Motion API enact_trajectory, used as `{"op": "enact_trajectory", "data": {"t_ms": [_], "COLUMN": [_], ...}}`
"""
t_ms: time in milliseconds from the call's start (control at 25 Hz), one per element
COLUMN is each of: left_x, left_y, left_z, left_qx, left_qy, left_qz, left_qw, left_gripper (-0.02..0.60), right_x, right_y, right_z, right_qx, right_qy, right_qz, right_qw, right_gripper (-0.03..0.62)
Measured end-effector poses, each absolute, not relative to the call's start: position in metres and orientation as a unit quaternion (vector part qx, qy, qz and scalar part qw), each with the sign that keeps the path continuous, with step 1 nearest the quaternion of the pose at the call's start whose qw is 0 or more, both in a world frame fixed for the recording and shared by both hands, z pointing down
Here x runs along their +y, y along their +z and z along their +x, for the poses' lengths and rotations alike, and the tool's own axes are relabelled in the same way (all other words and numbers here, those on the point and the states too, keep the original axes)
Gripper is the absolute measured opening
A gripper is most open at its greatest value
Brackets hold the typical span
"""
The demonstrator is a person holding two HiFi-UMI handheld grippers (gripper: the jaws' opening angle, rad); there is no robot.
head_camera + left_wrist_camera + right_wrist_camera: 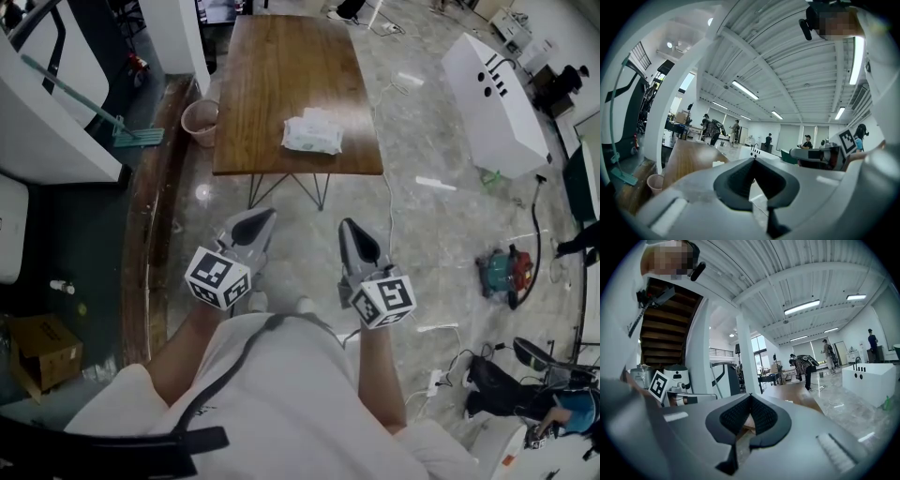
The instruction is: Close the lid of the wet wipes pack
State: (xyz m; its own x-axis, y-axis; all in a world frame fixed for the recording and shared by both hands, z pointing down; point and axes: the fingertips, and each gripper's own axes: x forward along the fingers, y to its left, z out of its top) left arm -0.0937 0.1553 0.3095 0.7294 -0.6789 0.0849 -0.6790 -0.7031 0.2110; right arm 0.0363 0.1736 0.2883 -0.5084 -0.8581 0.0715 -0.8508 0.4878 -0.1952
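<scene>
The wet wipes pack [312, 134], white and pale green, lies near the front right corner of the brown wooden table [272, 75]. Its lid is too small to make out. Both grippers are held close to the person's body, well short of the table and above the floor. The left gripper [266, 215] [753, 159] has its jaws together with nothing between them. The right gripper [346, 224] [750, 395] is likewise shut and empty. Both point level toward the table.
A pink waste bin [200, 120] stands at the table's left front corner. A white cabinet [495, 98] lies on the floor to the right, with cables and a green and red tool [500, 272] nearby. A cardboard box [42, 347] sits at the left. Several people stand far off.
</scene>
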Motion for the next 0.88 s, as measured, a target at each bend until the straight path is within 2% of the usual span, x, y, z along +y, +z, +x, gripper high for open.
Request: {"op": "enact_trajectory", "data": {"t_ms": [560, 880], "left_x": [0.158, 0.145], "left_y": [0.329, 0.331], "left_z": [-0.139, -0.136], "left_qx": [-0.354, -0.351], "left_qy": [0.003, 0.007], "left_qz": [0.926, 0.927], "left_qw": [0.132, 0.132], "left_gripper": [0.002, 0.002], "right_x": [0.181, 0.167], "right_y": [0.299, 0.301], "right_z": [0.011, 0.009], "right_qx": [0.841, 0.842], "right_qy": [-0.124, -0.132], "right_qz": [-0.525, -0.522], "right_qw": [0.026, 0.031], "right_gripper": [0.009, 0.009]}}
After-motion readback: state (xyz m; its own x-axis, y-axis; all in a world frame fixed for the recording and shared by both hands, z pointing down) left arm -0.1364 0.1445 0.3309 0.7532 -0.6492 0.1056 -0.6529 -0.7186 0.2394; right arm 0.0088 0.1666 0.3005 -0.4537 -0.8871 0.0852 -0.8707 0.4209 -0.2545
